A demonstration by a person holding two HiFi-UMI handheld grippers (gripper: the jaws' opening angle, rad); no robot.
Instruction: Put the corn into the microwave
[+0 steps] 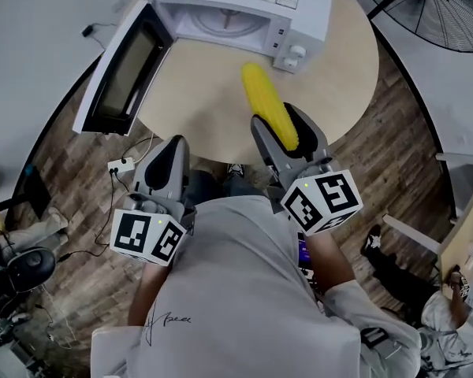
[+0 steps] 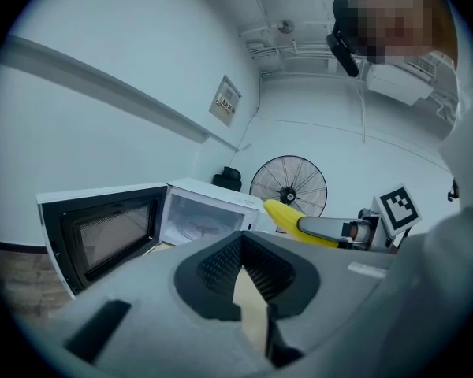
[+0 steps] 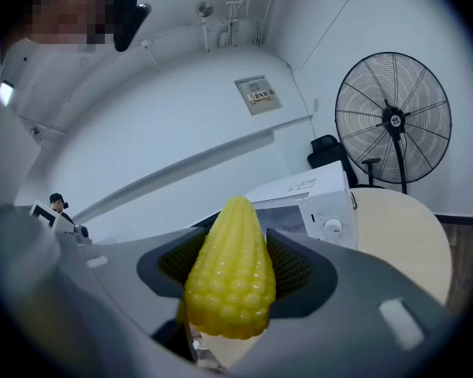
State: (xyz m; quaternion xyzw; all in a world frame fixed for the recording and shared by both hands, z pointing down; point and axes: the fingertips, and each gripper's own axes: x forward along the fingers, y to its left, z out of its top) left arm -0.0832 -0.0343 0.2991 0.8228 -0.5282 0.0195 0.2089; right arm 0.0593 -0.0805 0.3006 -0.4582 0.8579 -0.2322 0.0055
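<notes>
The corn (image 1: 264, 93) is hanging in the air over the round table (image 1: 205, 93), out in front of the microwave (image 1: 221, 14) and not yet inside it. Its pointed end is aiming toward the white control panel rather than the opening. The right gripper (image 1: 280, 124) is clenching it around the thick end, one ribbed pad pressing on each side of the cob, as its own view is showing plainly. The left gripper (image 1: 172, 144) is idling low beside the person's body with its jaws closed on nothing. The microwave door (image 1: 126, 73) is standing wide open to the left, so I judge the carry to be the step in hand. The next move is calling for a swing leftward to line the cob up with the cavity, then a push in over the sill before letting go. From the head view the oven's top is covering most of the cavity, and only a strip of its interior is showing. In the right gripper view the corn itself is blocking much of the opening. The cob's butt end is sitting hidden between the pads. A floor fan (image 1: 449, 6) is standing beyond the table, cut off by the frame's edge.
</notes>
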